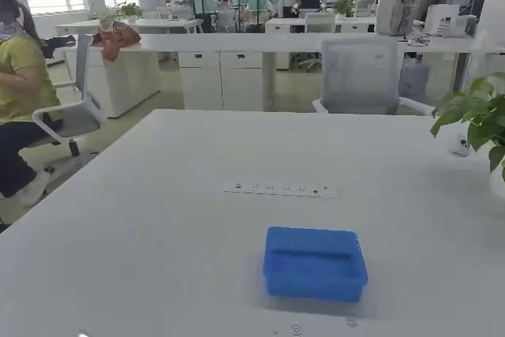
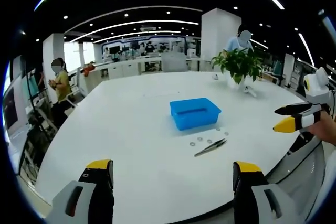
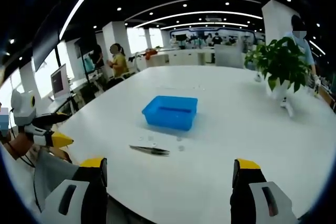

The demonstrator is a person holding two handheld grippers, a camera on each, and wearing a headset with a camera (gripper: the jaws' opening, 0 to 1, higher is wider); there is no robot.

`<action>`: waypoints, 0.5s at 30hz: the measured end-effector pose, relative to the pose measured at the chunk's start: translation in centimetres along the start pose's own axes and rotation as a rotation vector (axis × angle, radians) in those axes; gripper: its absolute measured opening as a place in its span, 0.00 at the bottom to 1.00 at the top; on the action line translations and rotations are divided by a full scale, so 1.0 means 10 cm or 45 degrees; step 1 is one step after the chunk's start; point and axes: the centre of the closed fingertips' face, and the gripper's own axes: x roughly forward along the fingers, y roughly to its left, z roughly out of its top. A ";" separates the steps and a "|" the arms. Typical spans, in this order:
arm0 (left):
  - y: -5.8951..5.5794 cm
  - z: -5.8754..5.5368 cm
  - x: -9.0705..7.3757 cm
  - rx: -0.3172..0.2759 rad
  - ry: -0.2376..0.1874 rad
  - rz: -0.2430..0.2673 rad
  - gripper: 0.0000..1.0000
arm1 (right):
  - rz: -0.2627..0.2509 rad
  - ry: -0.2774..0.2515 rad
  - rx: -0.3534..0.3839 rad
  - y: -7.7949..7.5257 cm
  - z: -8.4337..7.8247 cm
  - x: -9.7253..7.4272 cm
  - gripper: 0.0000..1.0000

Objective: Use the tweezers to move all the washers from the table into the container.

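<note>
With the left tool (image 2: 173, 166) and right tool (image 3: 169, 163) both hanging wide open and empty, the tweezers (image 2: 210, 147) are lying flat ahead of them beside the washers (image 2: 209, 141), just short of the blue container (image 2: 195, 113), so a careless pinch may be sliding the tweezers and scattering washers.

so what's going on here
A person holds the left gripper and the right gripper open and empty at the near edge of the white table. The tweezers lie untouched on it beside a few scattered washers, just in front of the blue container. Nothing is gripped yet.
</note>
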 end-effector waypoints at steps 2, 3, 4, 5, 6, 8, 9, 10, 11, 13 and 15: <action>0.01 0.02 0.01 0.011 -0.003 0.000 0.96 | -0.001 -0.003 0.007 -0.01 0.00 0.00 0.99; 0.02 0.04 0.02 0.014 -0.009 -0.001 0.96 | -0.003 -0.004 0.013 -0.02 0.00 -0.01 0.99; 0.02 0.06 0.02 0.015 -0.011 0.000 0.96 | -0.004 -0.006 0.015 -0.02 0.00 -0.01 0.99; 0.02 0.08 0.03 0.018 -0.018 -0.003 0.95 | -0.006 -0.009 0.018 -0.03 0.00 -0.01 0.99; 0.02 0.09 0.03 0.019 -0.021 -0.004 0.95 | -0.007 -0.011 0.020 -0.03 0.00 -0.01 0.99; 0.02 0.11 0.04 0.028 -0.027 -0.009 0.93 | -0.006 -0.012 0.023 -0.03 0.01 -0.01 0.97; 0.01 0.12 0.05 0.034 -0.028 -0.016 0.92 | -0.007 -0.013 0.020 -0.04 0.01 -0.01 0.97; 0.00 0.12 0.07 0.040 -0.026 -0.028 0.91 | -0.009 -0.014 0.017 -0.04 0.01 -0.01 0.97; -0.01 0.12 0.08 0.045 -0.022 -0.039 0.89 | -0.011 -0.013 0.015 -0.04 0.01 -0.01 0.96; -0.09 0.12 0.13 0.054 -0.007 -0.113 0.82 | -0.013 -0.007 0.010 -0.04 0.00 0.00 0.96; -0.17 0.15 0.17 0.069 -0.008 -0.181 0.76 | -0.013 0.013 0.007 -0.05 -0.03 0.01 0.96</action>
